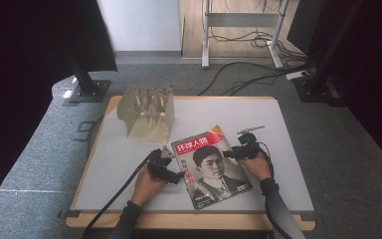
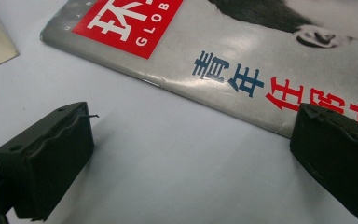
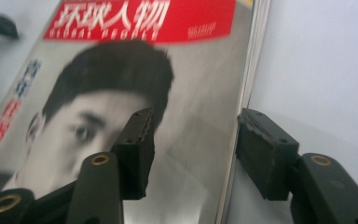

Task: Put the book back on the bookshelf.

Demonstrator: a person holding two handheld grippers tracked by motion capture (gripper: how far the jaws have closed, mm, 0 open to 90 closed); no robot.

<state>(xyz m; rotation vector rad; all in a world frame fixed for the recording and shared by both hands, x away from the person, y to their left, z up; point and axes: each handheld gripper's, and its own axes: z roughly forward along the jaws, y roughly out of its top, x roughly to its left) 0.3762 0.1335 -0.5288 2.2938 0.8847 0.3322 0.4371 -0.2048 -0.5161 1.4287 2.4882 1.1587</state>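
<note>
A magazine (image 1: 211,167) with a red title block and a portrait on its cover lies flat on the white table (image 1: 283,134), near the front. My left gripper (image 1: 171,174) rests at its left edge, low over the table. In the left gripper view the jaws stand wide apart, so the gripper (image 2: 196,116) is open; one jaw is over bare table and the other at the magazine (image 2: 242,51) spine. My right gripper (image 1: 231,153) is at the right edge. It (image 3: 193,123) straddles the page edge of the magazine (image 3: 191,84), pads apart from it.
A beige slotted file rack (image 1: 146,112) stands at the table's back left. Black stand bases (image 1: 87,89) and cables (image 1: 248,69) sit on the grey floor beyond the table. Bare tabletop lies to the right of the magazine and behind it.
</note>
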